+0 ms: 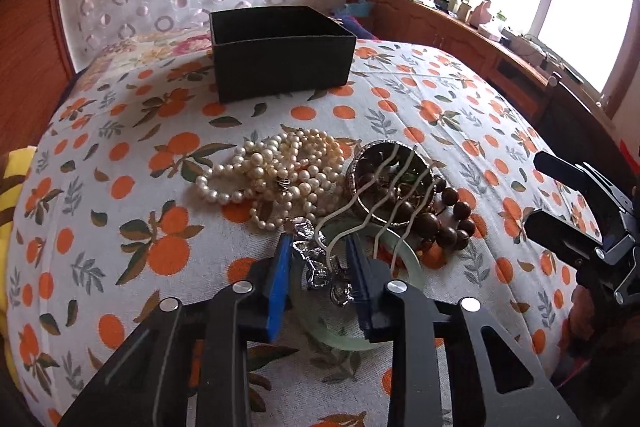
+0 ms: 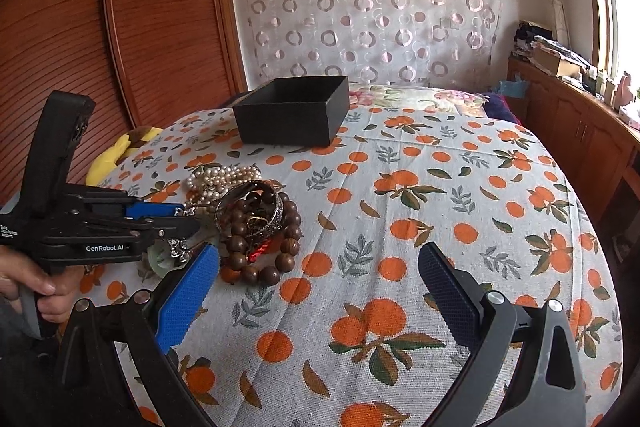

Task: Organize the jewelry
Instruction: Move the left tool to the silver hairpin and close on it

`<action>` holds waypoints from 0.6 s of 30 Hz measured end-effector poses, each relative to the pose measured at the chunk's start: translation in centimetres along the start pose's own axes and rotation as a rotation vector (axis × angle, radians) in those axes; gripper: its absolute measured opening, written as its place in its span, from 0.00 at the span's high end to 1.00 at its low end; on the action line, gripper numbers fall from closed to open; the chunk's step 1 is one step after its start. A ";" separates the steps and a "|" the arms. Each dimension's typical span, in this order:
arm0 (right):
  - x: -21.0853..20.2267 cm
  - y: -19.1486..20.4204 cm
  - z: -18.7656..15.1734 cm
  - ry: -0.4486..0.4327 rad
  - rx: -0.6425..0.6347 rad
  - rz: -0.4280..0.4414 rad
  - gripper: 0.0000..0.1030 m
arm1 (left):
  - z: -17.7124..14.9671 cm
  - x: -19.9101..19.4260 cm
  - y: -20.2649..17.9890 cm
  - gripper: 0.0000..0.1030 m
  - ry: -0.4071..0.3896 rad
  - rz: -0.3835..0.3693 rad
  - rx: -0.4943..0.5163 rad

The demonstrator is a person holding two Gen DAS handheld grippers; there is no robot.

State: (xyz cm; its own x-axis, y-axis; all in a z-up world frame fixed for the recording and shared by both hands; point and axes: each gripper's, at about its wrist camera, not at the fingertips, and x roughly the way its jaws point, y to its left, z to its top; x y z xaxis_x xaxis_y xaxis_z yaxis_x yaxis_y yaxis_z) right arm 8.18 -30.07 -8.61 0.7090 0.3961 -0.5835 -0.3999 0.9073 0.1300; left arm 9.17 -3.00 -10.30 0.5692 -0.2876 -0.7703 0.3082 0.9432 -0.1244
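Left tool (image 1: 320, 251) pinching silver hair comb (image 1: 320, 269) near black box (image 1: 280, 51); right tool (image 2: 320, 287) spread, holding nothing.

The near part of the pale green bangle (image 1: 414, 269) is hidden behind the left gripper's fingers (image 1: 280, 267). The black box's (image 1: 280, 63) interior floor cannot be seen.

One black box (image 1: 280, 61) stands on the cloth. One heap of pearl strands (image 1: 276, 173) lies there; how many strands cannot be told. There is one brown wooden bead bracelet (image 1: 436, 217), one metal bangle (image 2: 250, 207), one pale green bangle (image 1: 404, 267), one white wavy hair comb (image 1: 384, 187) and one silver ornament (image 1: 320, 267).
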 end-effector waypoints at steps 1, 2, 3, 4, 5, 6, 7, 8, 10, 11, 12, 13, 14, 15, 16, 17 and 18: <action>0.0 -0.1 0.0 0.000 0.005 0.003 0.02 | -0.1 -0.1 0.1 0.76 -0.005 -0.002 -0.003; 0.0 -0.1 0.0 -0.001 0.007 0.003 0.02 | -0.1 -0.2 0.3 0.77 -0.011 -0.007 -0.010; 0.0 -0.1 0.0 -0.001 0.010 0.004 0.02 | -0.1 -0.4 0.3 0.79 -0.020 -0.009 -0.014; 0.0 -0.1 0.0 -0.002 0.012 0.004 0.02 | -0.1 -0.7 0.5 0.80 -0.034 -0.010 -0.022; 0.0 -0.2 0.0 -0.003 0.013 0.005 0.02 | 0.0 -0.9 0.6 0.81 -0.046 -0.005 -0.026; 0.0 -0.1 0.0 -0.003 0.013 0.004 0.02 | 0.0 -1.3 0.6 0.82 -0.062 -0.001 -0.027; 0.0 -0.1 0.0 -0.003 0.012 0.004 0.02 | 0.0 -1.6 0.5 0.83 -0.075 -0.001 -0.026; 0.0 -0.2 0.0 -0.003 0.011 0.004 0.02 | 0.1 -1.9 0.6 0.84 -0.088 -0.003 -0.030; 0.0 -0.2 0.0 0.000 0.009 0.004 0.02 | 0.2 -2.4 0.8 0.85 -0.111 -0.003 -0.040; 0.0 -0.2 0.0 0.003 0.006 0.004 0.02 | 0.3 -2.6 0.9 0.86 -0.123 -0.008 -0.048; 0.1 -0.1 0.0 0.006 0.004 0.004 0.02 | 0.4 -2.8 1.0 0.89 -0.133 -0.014 -0.056; 0.1 -0.1 0.2 0.011 0.002 0.006 0.02 | 0.4 -3.1 1.2 0.89 -0.146 -0.022 -0.067; 0.2 0.0 0.2 0.014 -0.002 0.007 0.02 | 0.4 -3.4 1.3 0.91 -0.161 -0.033 -0.078; 0.3 0.0 0.4 0.019 -0.008 0.008 0.02 | 0.4 -3.6 1.4 0.92 -0.172 -0.034 -0.083; 0.4 0.1 0.5 0.022 -0.013 0.008 0.02 | 0.5 -3.8 1.4 0.92 -0.178 -0.036 -0.083; 0.5 0.1 0.8 0.025 -0.014 0.013 0.02 | 0.5 -3.9 1.4 0.93 -0.184 -0.044 -0.086; 0.6 0.1 1.0 0.027 -0.014 0.022 0.02 | 0.5 -4.1 1.5 0.94 -0.192 -0.051 -0.091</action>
State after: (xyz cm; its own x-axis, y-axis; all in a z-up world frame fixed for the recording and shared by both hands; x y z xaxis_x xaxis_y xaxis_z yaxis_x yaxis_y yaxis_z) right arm 9.15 -29.60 -8.15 0.6839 0.4118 -0.6022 -0.4236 0.8962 0.1317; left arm 7.61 -0.51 -7.00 0.6923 -0.3537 -0.6290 0.2751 0.9352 -0.2232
